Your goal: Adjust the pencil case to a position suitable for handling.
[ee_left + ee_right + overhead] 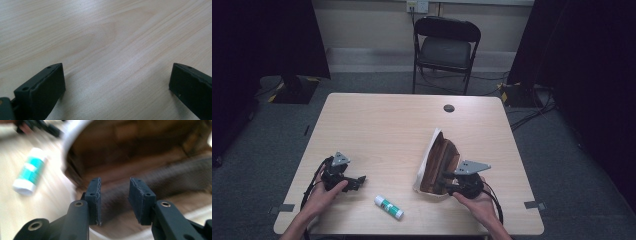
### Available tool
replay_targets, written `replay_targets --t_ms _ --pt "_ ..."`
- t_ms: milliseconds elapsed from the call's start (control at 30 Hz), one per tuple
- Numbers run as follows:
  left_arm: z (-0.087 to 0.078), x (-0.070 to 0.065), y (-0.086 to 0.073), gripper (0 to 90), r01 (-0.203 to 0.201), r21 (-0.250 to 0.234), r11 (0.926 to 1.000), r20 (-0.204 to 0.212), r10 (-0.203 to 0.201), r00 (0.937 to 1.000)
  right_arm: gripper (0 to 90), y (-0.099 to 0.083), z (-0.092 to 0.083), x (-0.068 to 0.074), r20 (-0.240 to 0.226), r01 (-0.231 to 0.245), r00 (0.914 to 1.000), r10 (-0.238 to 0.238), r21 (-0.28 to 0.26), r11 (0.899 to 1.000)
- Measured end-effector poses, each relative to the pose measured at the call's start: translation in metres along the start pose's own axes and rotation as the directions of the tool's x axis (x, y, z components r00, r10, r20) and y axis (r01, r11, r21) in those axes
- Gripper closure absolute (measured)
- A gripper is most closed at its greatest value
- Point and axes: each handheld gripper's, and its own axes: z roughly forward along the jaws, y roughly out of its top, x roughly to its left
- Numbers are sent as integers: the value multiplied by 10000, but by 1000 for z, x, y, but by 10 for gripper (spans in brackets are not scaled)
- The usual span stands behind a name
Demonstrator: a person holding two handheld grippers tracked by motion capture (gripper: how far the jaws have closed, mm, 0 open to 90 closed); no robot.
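Observation:
A white pouch (pixel 439 160) with a brown lining lies open on the right half of the wooden table (pixel 382 125). My right gripper (pixel 446 182) is at its near end. In the right gripper view the gripper (pixel 115 195) is open a little, its jaws reaching into the pouch's brown inside (pixel 140 150) with nothing between them. A white and green glue stick (pixel 388 207) lies near the front edge, left of the pouch, and is blurred in the right gripper view (pixel 30 171). My left gripper (pixel 359 180) rests at the front left, wide open (pixel 117 85) over bare wood.
A black folding chair (pixel 446 47) stands behind the table. A dark cable hole (pixel 449 108) sits near the table's back edge. Dark curtains hang on both sides, with cables on the floor at the right.

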Motion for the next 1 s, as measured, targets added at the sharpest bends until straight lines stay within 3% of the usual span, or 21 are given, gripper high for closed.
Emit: replay_targets --t_ms 133,333,567,833,1000 --pt "0 0 0 0 -4 2 10000 -2 4 10000 627 -12 5 -9 -6 -105 9999 105 459 9989" --pt "0 0 0 0 -8 7 10000 -16 8 10000 636 -22 12 1 -318 112 9995 -80 1005 9949" --pt "0 0 0 0 -1 7 10000 -17 1 10000 640 -13 29 28 -490 553 9975 -511 886 9945" --pt "0 0 0 0 -3 7 10000 -18 3 10000 602 1 54 51 -520 446 9978 -406 783 9959" --pt "0 0 0 0 -47 31 10000 -14 47 10000 582 7 45 52 -650 492 9968 -455 562 9972"
